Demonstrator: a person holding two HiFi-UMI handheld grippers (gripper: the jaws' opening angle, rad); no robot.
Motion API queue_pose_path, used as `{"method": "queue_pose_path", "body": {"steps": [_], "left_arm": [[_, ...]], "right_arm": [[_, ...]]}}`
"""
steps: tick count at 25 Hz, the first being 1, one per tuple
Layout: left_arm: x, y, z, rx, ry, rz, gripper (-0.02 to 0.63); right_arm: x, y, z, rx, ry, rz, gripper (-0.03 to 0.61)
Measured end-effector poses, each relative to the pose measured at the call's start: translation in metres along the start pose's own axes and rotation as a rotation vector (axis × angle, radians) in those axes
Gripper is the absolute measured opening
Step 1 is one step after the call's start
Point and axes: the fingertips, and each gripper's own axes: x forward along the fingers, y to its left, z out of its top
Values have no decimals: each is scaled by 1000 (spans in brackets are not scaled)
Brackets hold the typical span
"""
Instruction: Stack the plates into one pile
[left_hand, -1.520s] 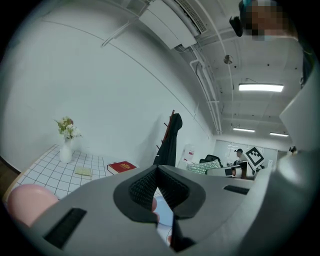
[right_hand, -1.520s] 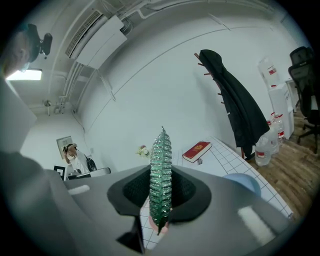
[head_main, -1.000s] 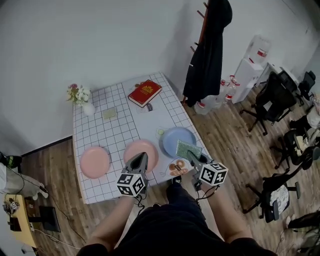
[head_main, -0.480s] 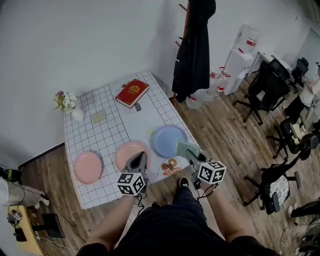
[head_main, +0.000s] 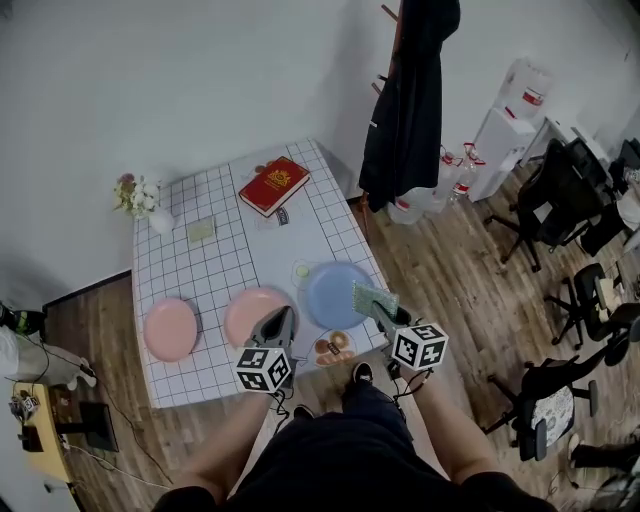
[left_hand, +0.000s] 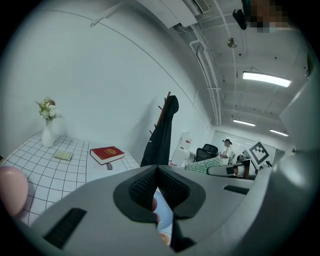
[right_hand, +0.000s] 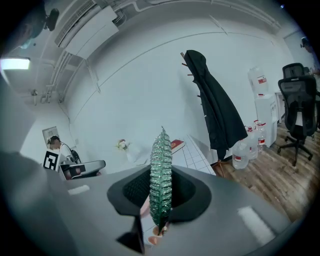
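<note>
On the white grid-cloth table lie a pink plate at the left, a second pink plate in the middle and a blue plate to the right. A small patterned plate sits at the front edge. My right gripper is shut on a green textured glass plate, held edge-up beside the blue plate's right rim; the green plate stands upright between the jaws. My left gripper hovers over the middle pink plate's right edge, shut and holding nothing.
A red book, a flower vase, a small green pad and a small cup lie further back. A dark coat hangs on a rack right of the table; water bottles and office chairs stand beyond.
Both grippers have drifted to the right along the table's front edge. The green plate stays in the right gripper; it now sits nearer the blue plate's right rim.
</note>
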Motion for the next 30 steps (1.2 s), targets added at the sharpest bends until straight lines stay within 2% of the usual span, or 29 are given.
{"method": "queue_pose_path", "body": {"steps": [14, 23, 30], "left_arm": [[58, 9, 8, -35, -38, 223, -6], [72, 14, -8, -55, -35, 377, -6], [69, 13, -25, -66, -19, 464, -5]], "right_arm": [[80, -58, 33, -96, 124, 153, 87], [120, -73, 27, -236, 208, 245, 87], [134, -79, 20, -330, 228, 272, 87]]}}
